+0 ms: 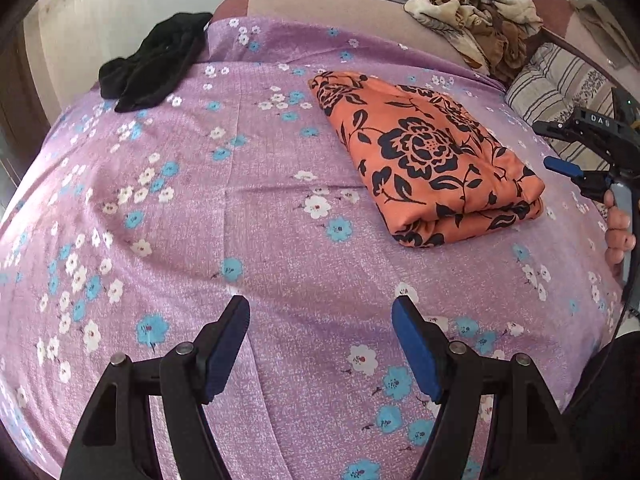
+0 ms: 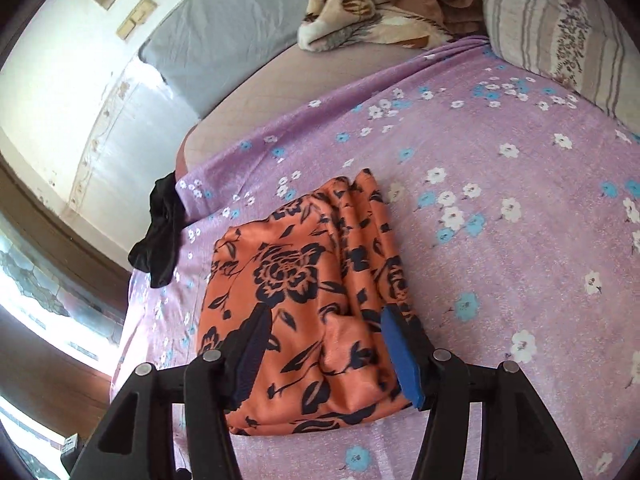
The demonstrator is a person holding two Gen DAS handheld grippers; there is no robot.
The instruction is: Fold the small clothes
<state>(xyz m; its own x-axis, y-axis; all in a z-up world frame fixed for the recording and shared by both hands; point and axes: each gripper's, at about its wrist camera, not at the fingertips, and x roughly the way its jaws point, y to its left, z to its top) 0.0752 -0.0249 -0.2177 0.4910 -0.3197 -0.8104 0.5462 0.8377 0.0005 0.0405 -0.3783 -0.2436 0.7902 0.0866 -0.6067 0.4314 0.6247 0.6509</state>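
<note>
The left gripper point(image 1: 320, 344) had its jaws spread wide with nothing between them, hovering over bare purple sheet point(image 1: 280, 264) at the near side of the bed. The right gripper point(image 2: 324, 344) also had its jaws spread, poised over the near end of the folded orange cloth point(image 2: 304, 312); its blue pads point(image 2: 400, 360) stood on either side of the cloth's width, but whether they touched the fabric could not be told. From the left wrist view the right gripper point(image 1: 560, 168) showed at the right edge, just beside the cloth's right side, with the person's hand point(image 1: 618, 232) wrapped on its handle.

The orange cloth point(image 1: 424, 160), printed with black flowers, lay folded in a thick, roughly rectangular stack on the sheet, right of centre, its layered edge facing near. It rested flat, well apart from the left gripper.

A black garment point(image 1: 156, 60) lay crumpled at the far left corner of the sheet, partly hanging over the edge of the bed point(image 2: 160, 232). Beyond the sheet, a beige and brown patterned blanket point(image 1: 476, 12) was bunched at the far right, with a striped pillow point(image 1: 560, 92) just near of it. A grey pillow point(image 2: 224, 36) leaned at the far side against the wall.
</note>
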